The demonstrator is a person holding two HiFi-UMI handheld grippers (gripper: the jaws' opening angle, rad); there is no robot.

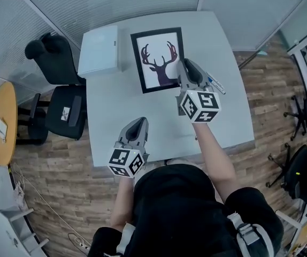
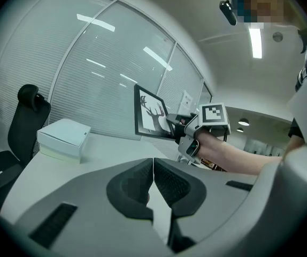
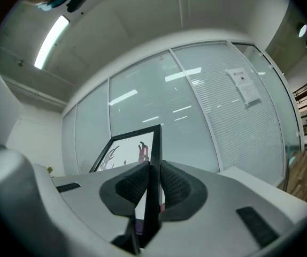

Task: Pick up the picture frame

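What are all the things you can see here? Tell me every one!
picture frame: one, black with a deer picture, held up off the table in the right tool
box: one, white, far left part of the table
marker: one, white and blue, on the table to the right of the frame
table: one, white, in the middle
office chairs: one or two, black, left of the table
round table: one, wooden, left edge of the head view
left tool: one, grey, shut and empty, over the table's near side
right tool: one, grey, shut on the frame's edge
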